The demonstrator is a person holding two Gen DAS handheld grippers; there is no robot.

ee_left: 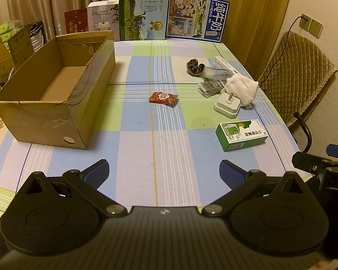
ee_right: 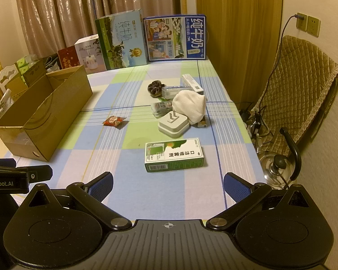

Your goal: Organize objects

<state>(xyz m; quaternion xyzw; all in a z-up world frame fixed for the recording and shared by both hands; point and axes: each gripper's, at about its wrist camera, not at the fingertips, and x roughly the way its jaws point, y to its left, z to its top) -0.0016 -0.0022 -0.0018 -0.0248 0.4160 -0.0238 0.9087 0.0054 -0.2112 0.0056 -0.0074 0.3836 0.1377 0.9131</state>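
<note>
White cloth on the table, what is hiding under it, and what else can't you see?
- Small item peeking from under the white cloth, right wrist view: mostly covered, unidentifiable.
- Cardboard box floor, right wrist view: hidden behind its near wall.
- Clear case contents, left wrist view: too small.
- Kettle, right wrist view: partly behind the tongs.

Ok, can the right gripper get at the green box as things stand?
Probably yes. The right gripper is open and empty, and the green box lies just ahead of it on bare tablecloth, with nothing between and the charger clear behind it.
</note>
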